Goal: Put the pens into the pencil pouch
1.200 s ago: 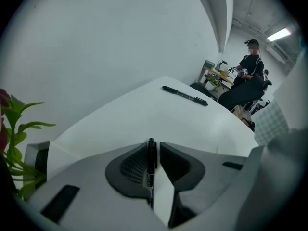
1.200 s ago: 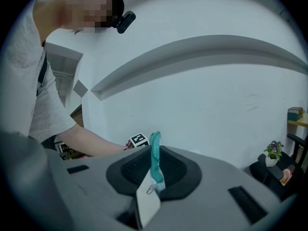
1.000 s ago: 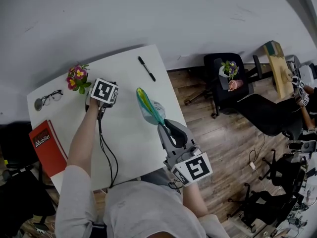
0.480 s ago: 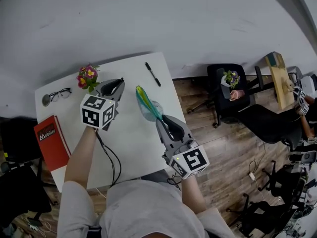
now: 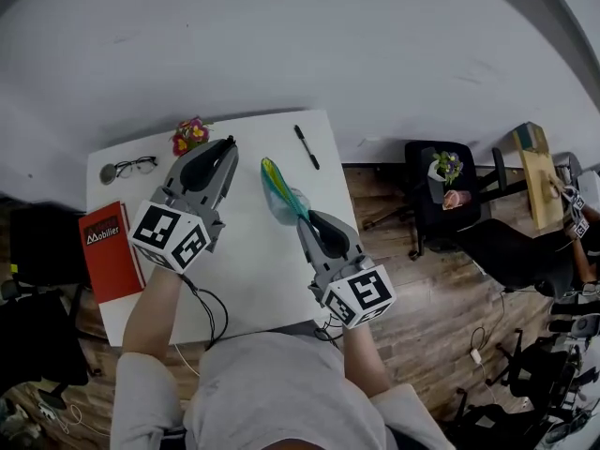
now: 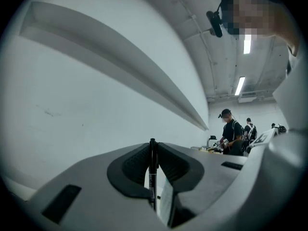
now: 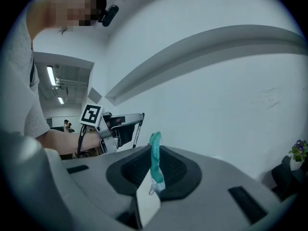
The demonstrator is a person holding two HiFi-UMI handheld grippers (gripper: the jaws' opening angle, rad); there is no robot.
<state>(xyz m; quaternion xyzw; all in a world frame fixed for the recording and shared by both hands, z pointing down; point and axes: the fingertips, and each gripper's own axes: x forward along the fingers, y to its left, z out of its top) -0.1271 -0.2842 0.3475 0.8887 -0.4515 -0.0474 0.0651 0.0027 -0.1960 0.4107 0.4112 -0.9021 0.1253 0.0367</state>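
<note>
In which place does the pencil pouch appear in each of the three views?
Head view: pencil pouch, centre, over the white table, in the right gripper.
Left gripper view: not in it; a pen stands between those jaws.
Right gripper view: pencil pouch, lower centre, pinched edge-on between the jaws.
Shared landmark: the grey wall, behind in all three.
</note>
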